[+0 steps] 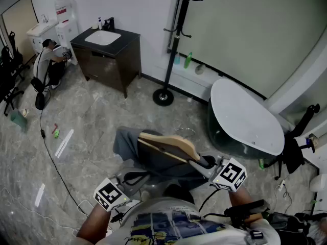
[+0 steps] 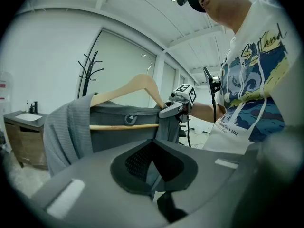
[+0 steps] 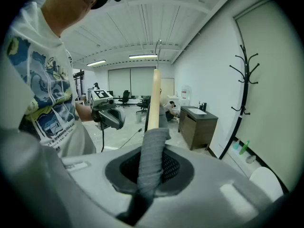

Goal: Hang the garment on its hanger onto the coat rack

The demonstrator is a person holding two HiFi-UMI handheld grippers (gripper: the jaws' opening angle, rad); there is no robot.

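Both pinching: L hand-held gripper [image 2: 153, 163] on garment [image 1: 127, 146], R hand-held gripper [image 3: 149, 167] on hanger [image 1: 168, 143]; keep yr hanger level, hook twd coat rack [image 1: 173, 40].

Head view. Open grey floor [image 1: 97, 131] runs from lower centre up to the coat rack [image 1: 175, 40] at upper centre, its round base [image 1: 163, 97] near the wall [image 1: 148, 14]. Flanking obstacles: dark vanity cabinet [image 1: 115, 55] to the rack's left, white oval tabletop [image 1: 245, 117] at its lower right, bottles [image 1: 188, 60] along the wall behind it. A cable [image 1: 51, 157] crosses the floor at left. The garment [image 1: 127, 144] on its hanger [image 1: 168, 143] fills the lower centre.
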